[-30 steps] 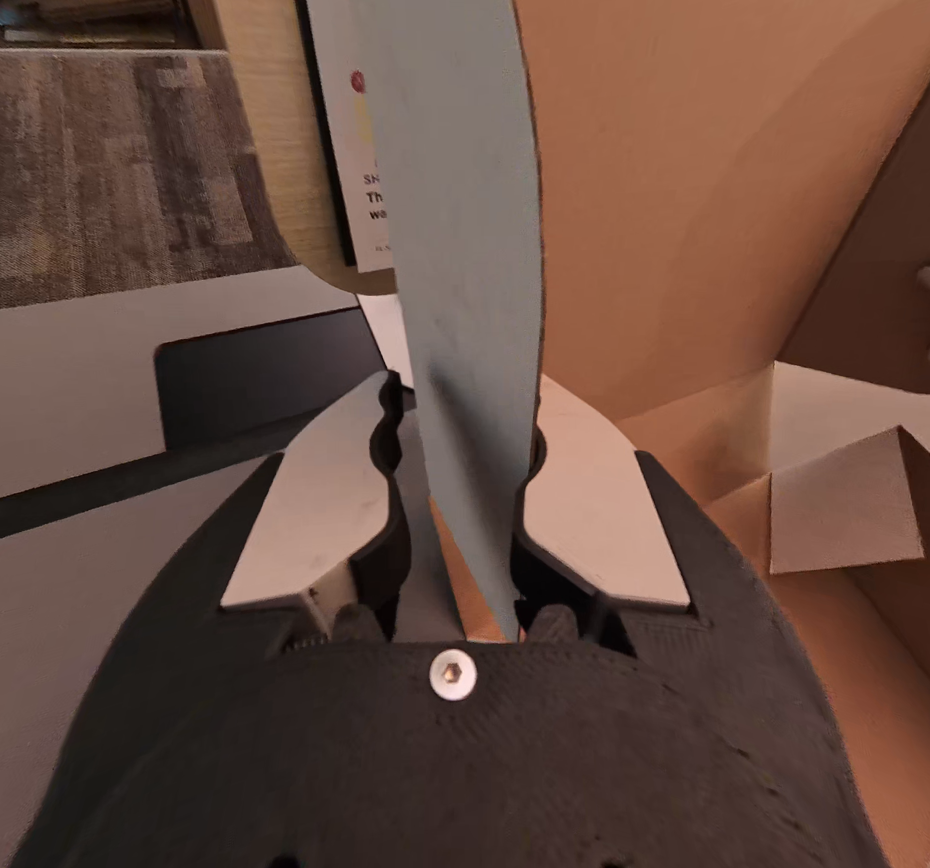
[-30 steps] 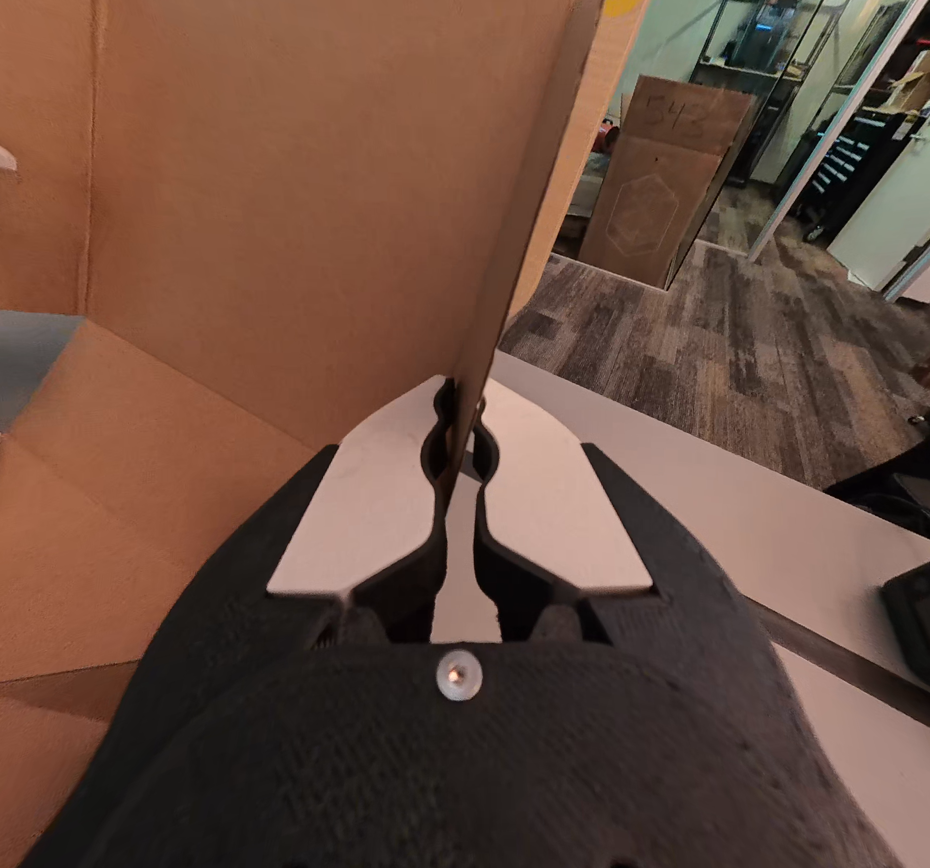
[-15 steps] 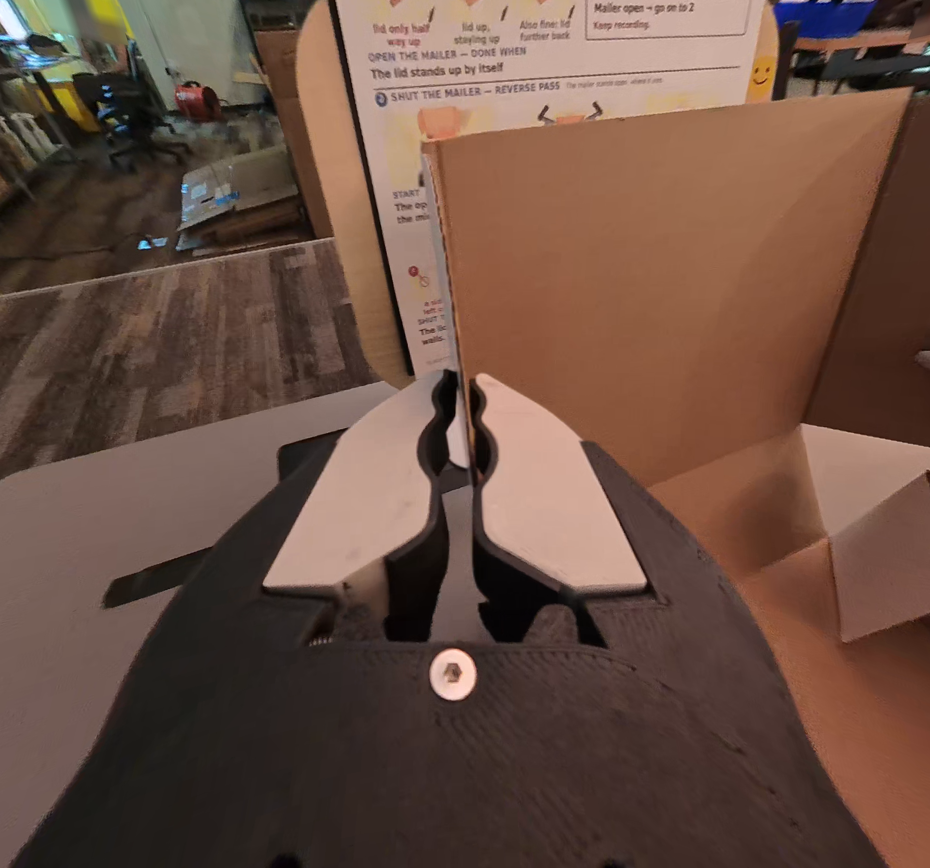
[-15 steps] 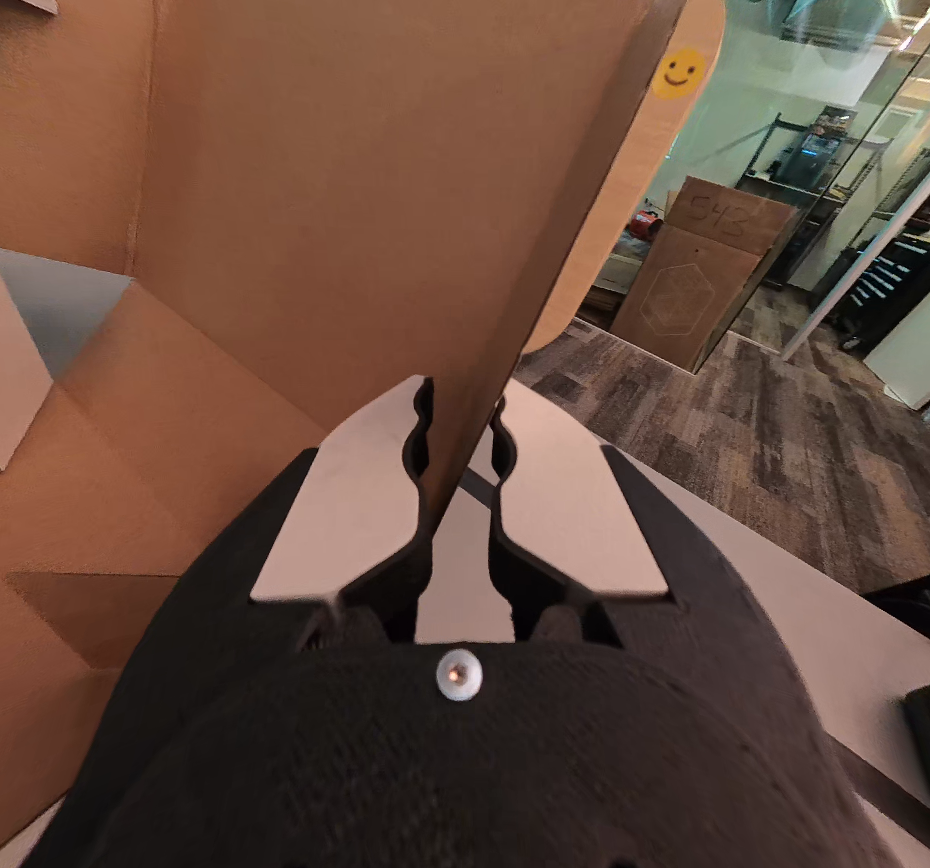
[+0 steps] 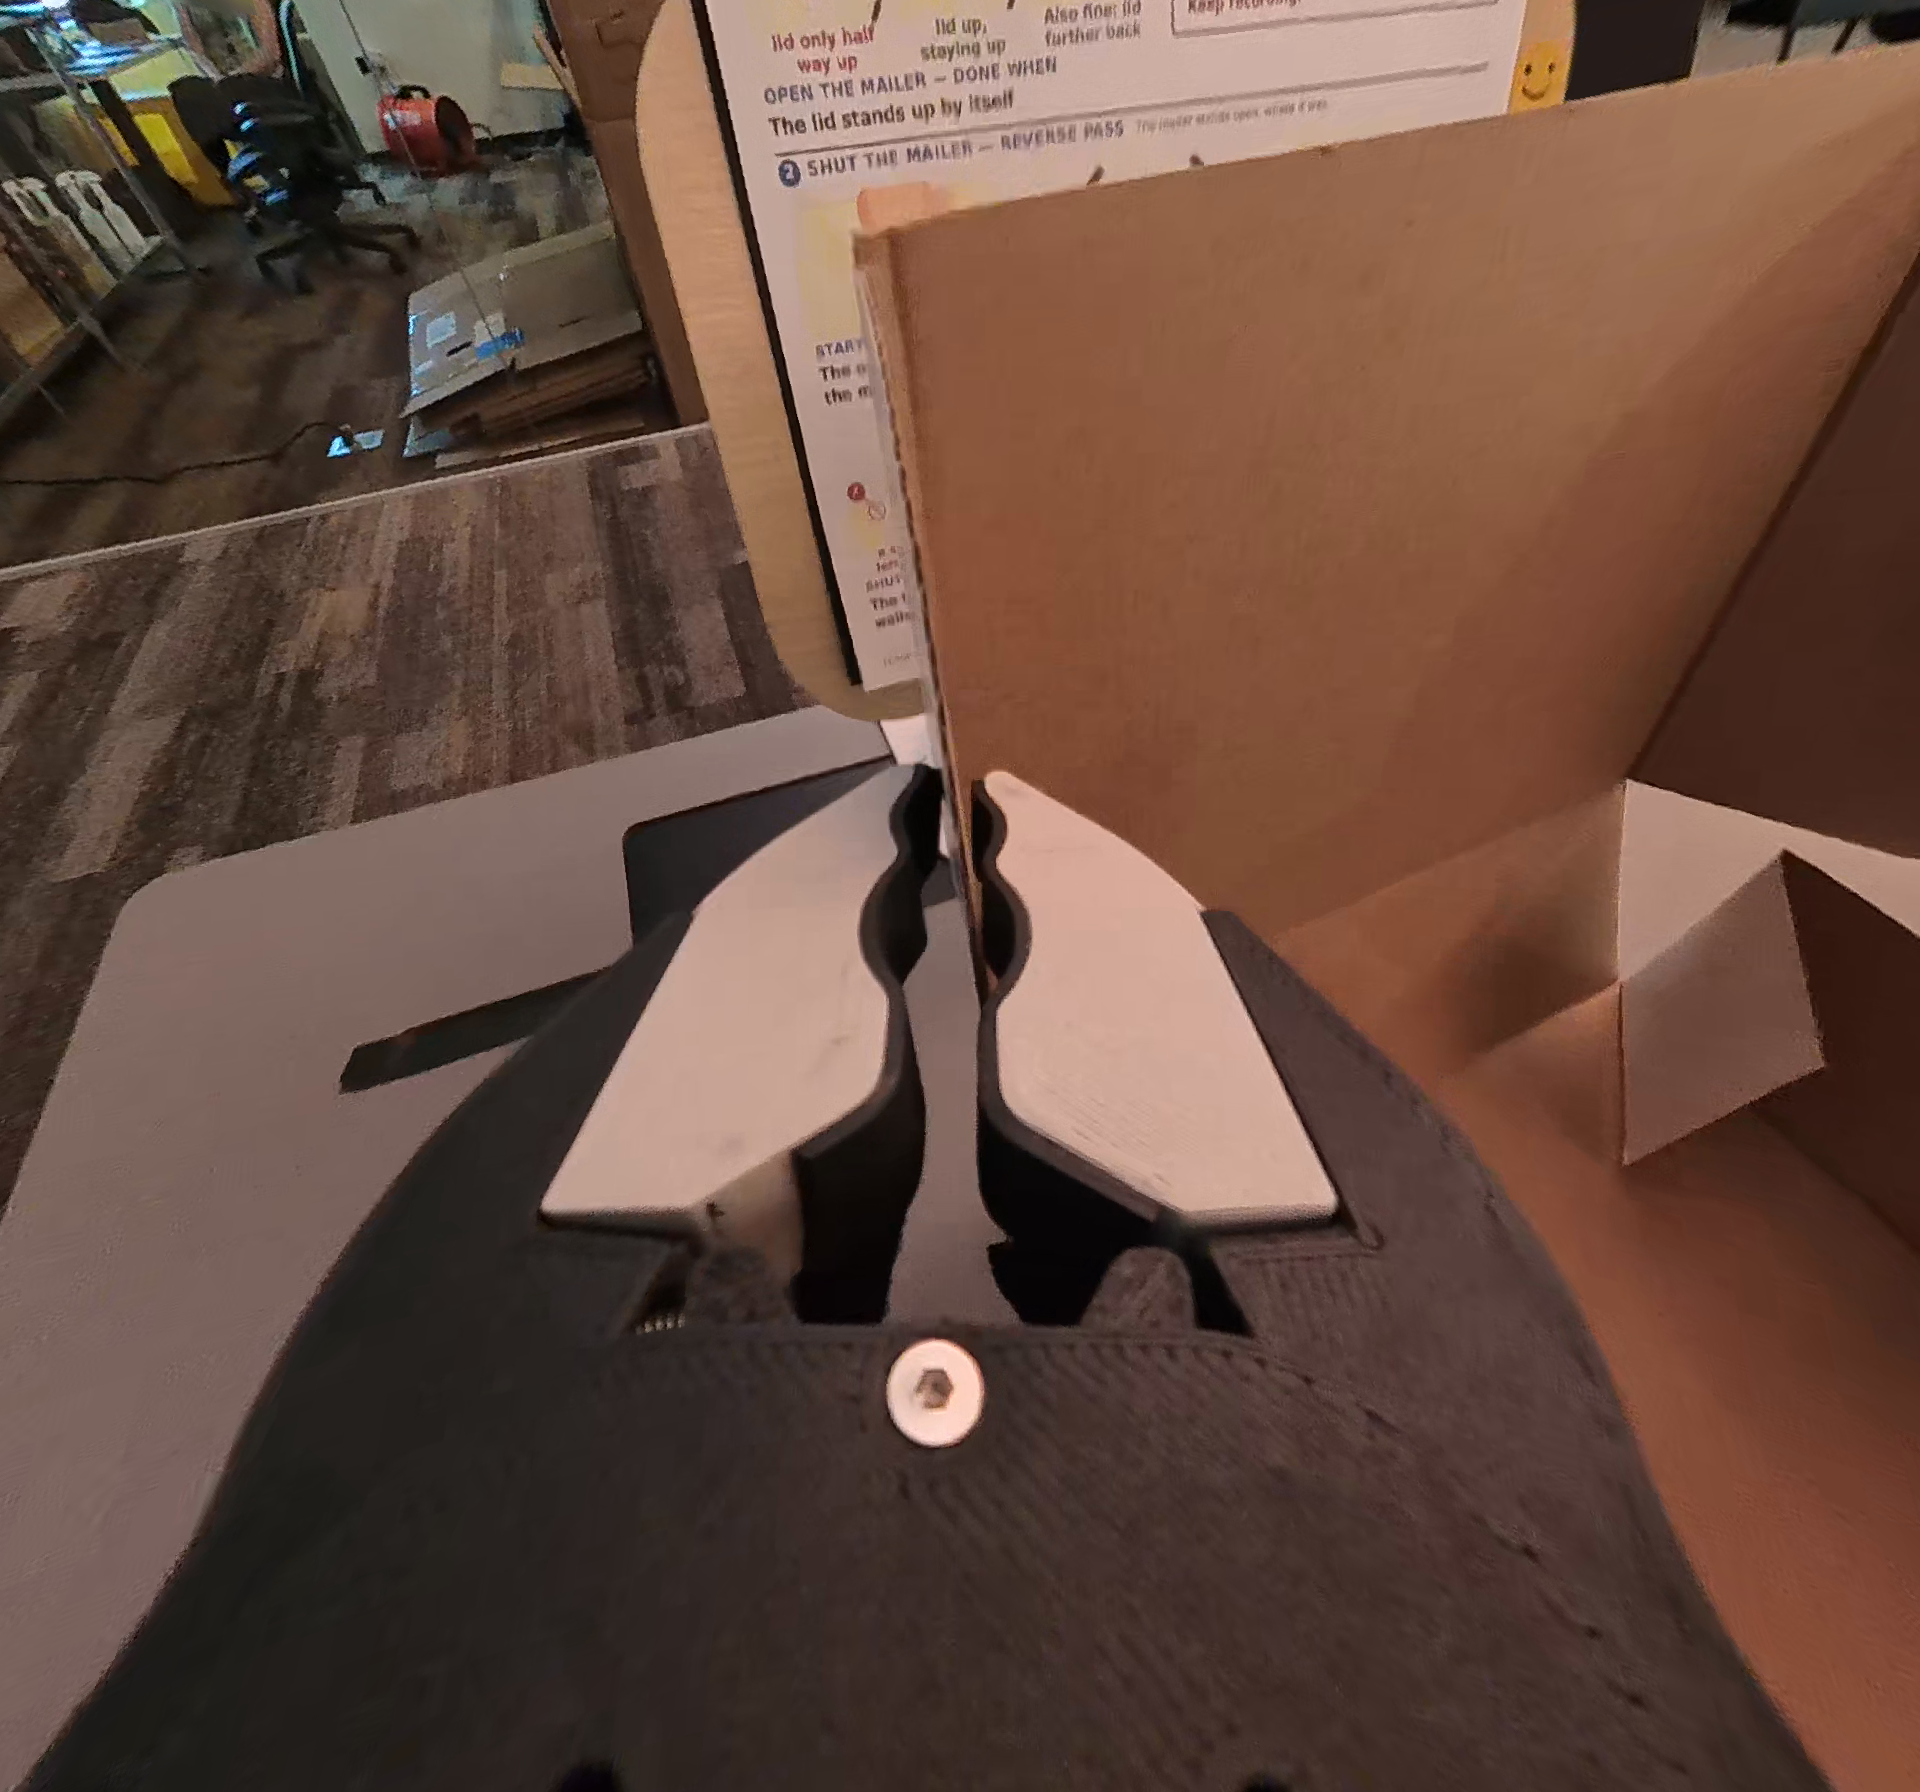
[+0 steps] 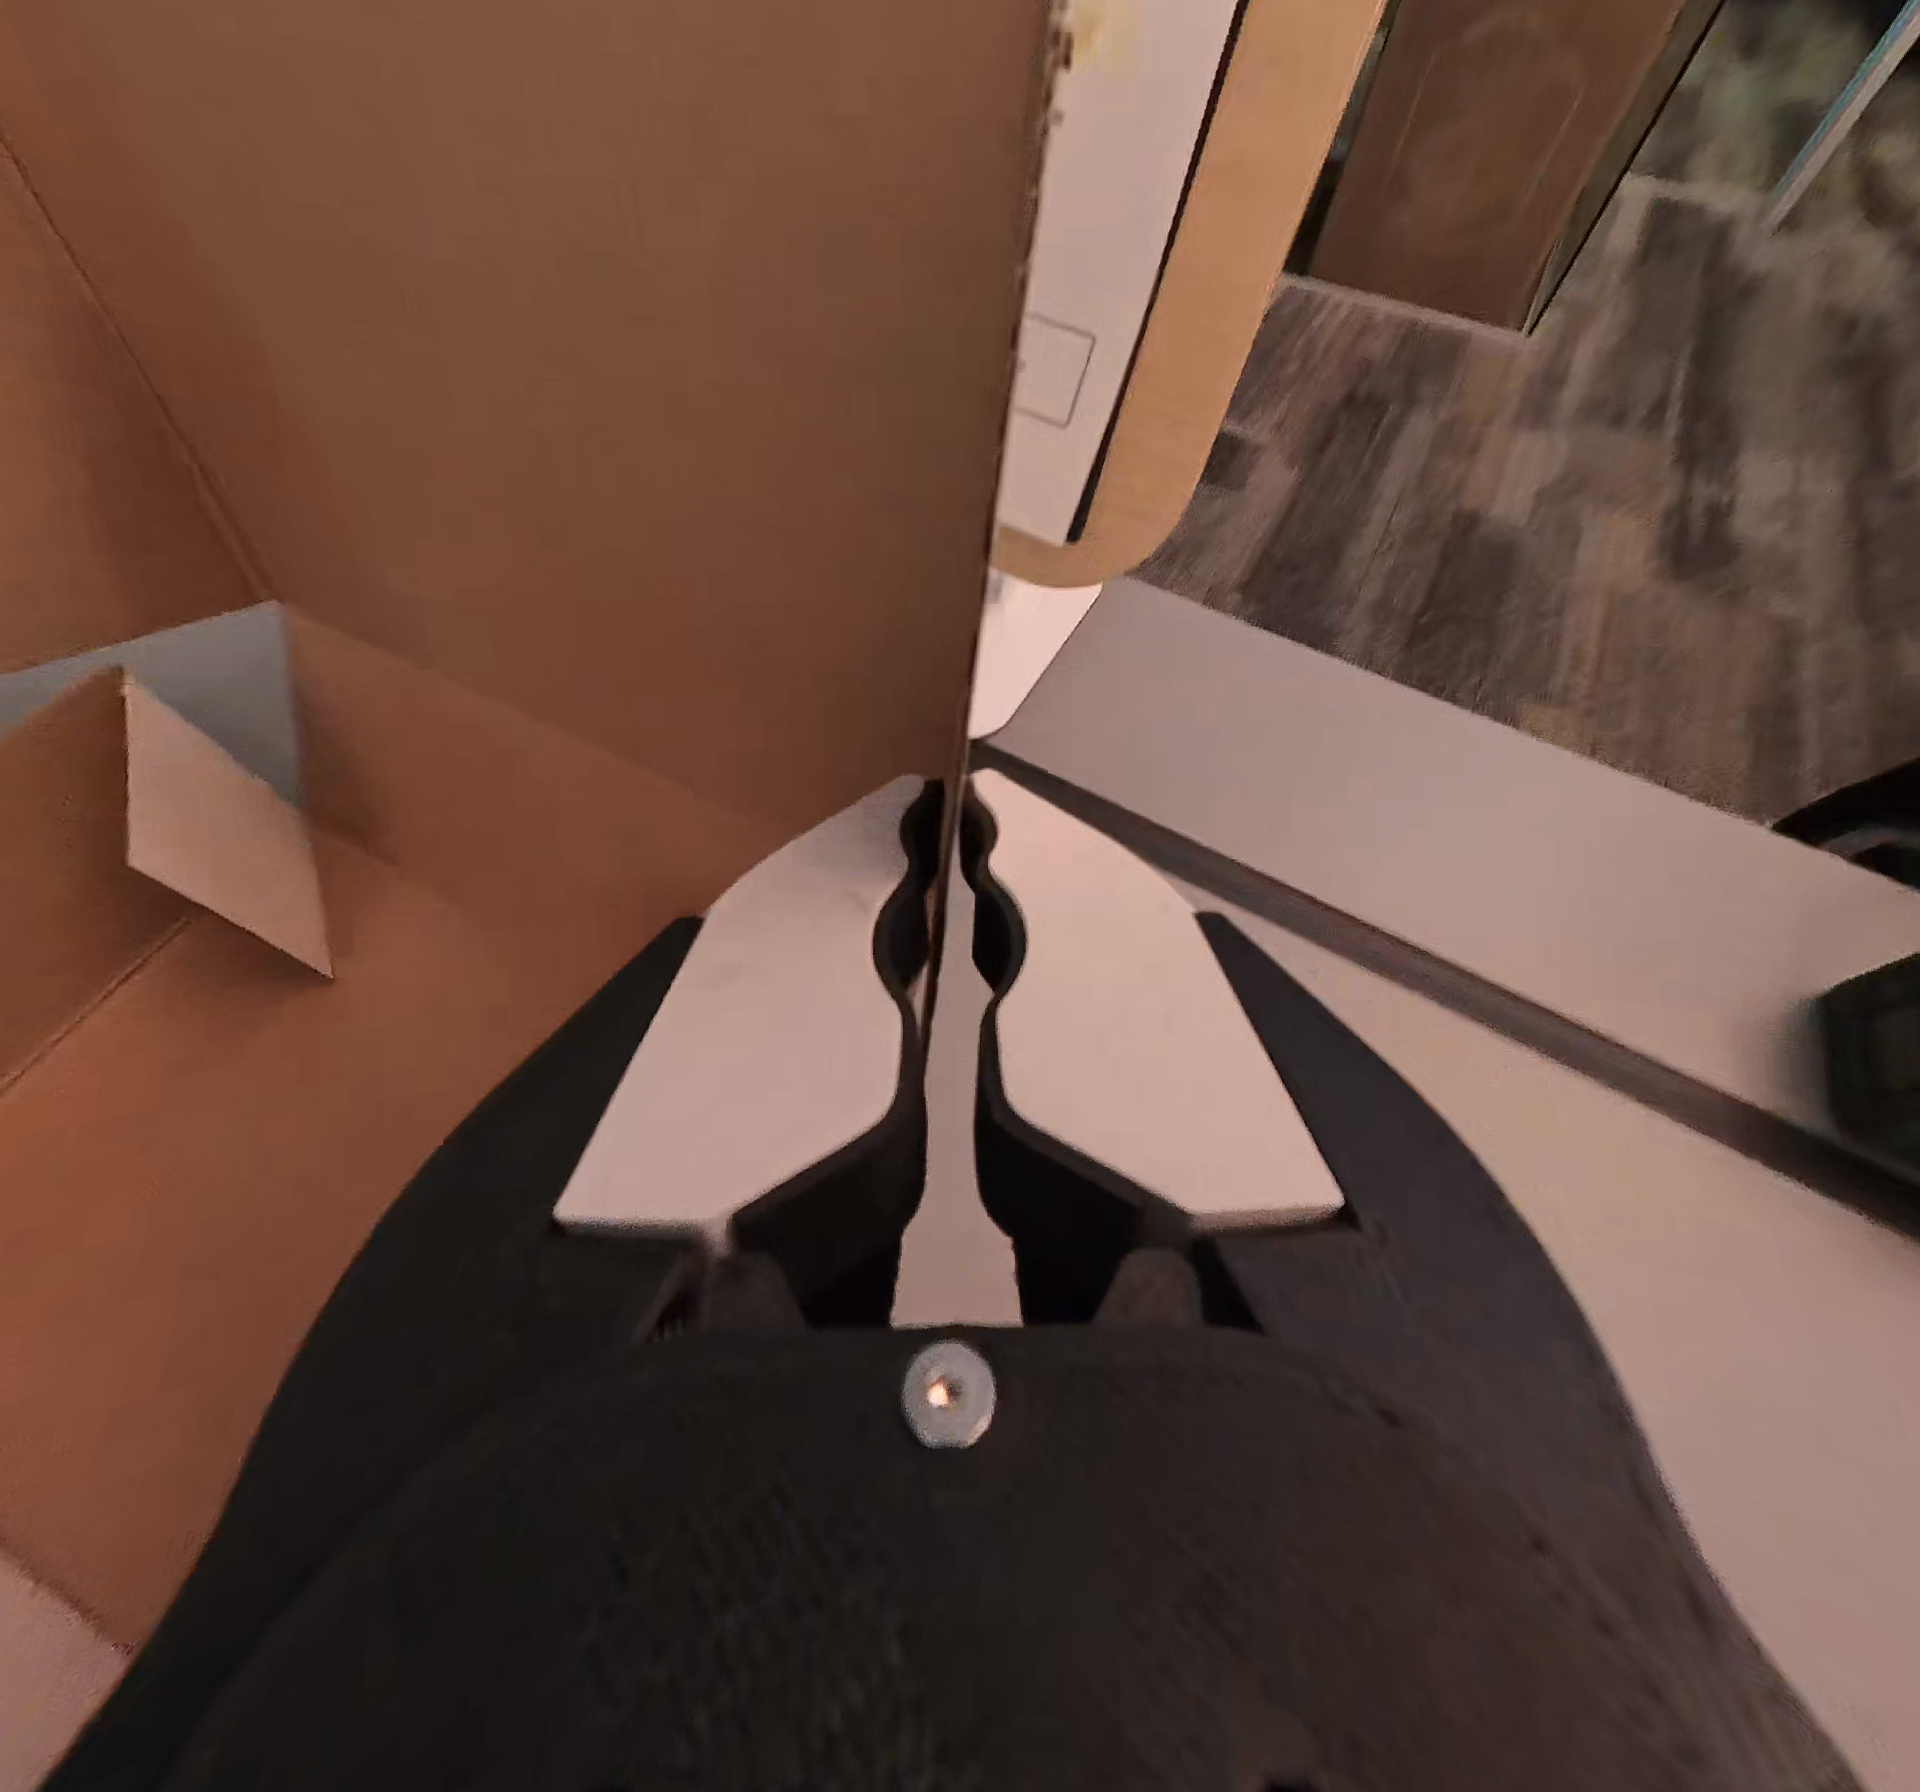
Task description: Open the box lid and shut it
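The brown cardboard box lies open on the grey table. Its lid (image 5: 1351, 495) stands upright over the base (image 5: 1714, 1430). My left gripper (image 5: 961, 792) is shut on the lid's left edge, low down near the table. In the right wrist view the lid (image 6: 623, 288) also stands upright, and my right gripper (image 6: 951, 792) is shut on its right edge. A small folded inner flap (image 5: 1714, 1046) stands inside the base and also shows in the right wrist view (image 6: 229, 828). Neither view shows the other gripper.
A printed poster on a wooden board (image 5: 1039, 28) stands just behind the box. A flat black mat (image 5: 727, 859) lies on the table (image 5: 260, 1223) left of the box. A black device (image 6: 1870, 1036) sits on the table at the right. Beyond is dark carpeted floor.
My left jaws, open around a grey-blue flap one second ago, have closed on the lid's edge. Both views have swung, and the lid now stands more upright in each.
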The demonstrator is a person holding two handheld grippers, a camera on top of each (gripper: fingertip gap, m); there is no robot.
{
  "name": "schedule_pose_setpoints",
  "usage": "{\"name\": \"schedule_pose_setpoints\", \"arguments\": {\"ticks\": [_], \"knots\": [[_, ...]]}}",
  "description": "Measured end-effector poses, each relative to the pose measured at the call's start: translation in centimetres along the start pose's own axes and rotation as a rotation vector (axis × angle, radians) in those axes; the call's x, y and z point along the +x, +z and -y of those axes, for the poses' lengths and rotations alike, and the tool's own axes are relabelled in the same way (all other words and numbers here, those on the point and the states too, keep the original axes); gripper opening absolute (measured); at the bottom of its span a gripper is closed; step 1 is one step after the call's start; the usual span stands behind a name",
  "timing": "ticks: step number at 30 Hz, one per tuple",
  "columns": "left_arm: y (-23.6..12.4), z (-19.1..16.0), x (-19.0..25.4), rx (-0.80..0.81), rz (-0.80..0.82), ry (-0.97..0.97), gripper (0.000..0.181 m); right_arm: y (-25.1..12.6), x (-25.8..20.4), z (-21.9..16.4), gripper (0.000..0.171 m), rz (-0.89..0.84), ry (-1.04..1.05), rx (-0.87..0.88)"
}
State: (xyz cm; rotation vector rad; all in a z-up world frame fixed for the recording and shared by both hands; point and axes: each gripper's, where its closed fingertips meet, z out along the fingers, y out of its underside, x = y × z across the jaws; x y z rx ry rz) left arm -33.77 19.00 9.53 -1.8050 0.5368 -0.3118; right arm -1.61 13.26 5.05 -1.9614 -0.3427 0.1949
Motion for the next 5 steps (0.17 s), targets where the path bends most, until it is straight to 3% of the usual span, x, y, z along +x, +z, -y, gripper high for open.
{"name": "schedule_pose_setpoints", "arguments": {"ticks": [5], "knots": [[-1.8, -0.5, 1.5, -0.057, -0.028, 0.013, 0.011, -1.5, -1.0, -0.7, 0.004, -0.032, -0.076, -0.104]]}}
